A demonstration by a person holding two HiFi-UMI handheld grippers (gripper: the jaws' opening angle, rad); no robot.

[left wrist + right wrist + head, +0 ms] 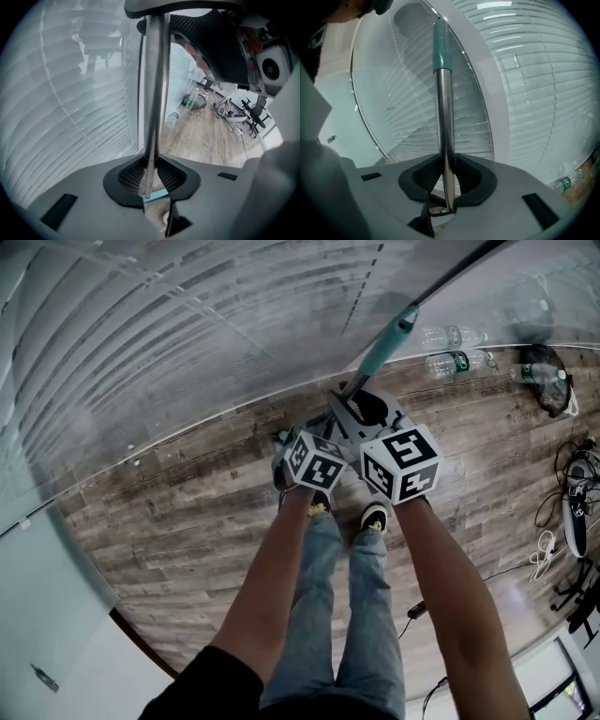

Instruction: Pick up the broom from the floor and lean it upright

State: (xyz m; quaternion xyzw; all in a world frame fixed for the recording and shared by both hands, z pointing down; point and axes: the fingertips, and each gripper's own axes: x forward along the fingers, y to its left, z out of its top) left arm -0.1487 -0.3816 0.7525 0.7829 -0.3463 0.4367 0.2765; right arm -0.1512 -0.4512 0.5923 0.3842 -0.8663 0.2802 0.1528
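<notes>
The broom's metal handle [152,108] stands nearly upright in front of the window blinds. Its teal grip [441,47] is at the upper end, also seen in the head view as the teal grip [387,343] slanting up to the right. My left gripper [151,180] is shut on the lower part of the pole. Just above it, my right gripper [447,185] is shut on the same pole. In the head view both marker cubes sit side by side, the left gripper [319,451] beside the right gripper [364,407]. The broom's head is hidden.
Closed blinds [169,343] line the wall just beyond the pole. Plastic bottles [457,360] and a dark bag [548,379] lie along the wall to the right. Cables and chair bases [574,512] are at the far right. The person's shoes [375,517] stand on the wooden floor.
</notes>
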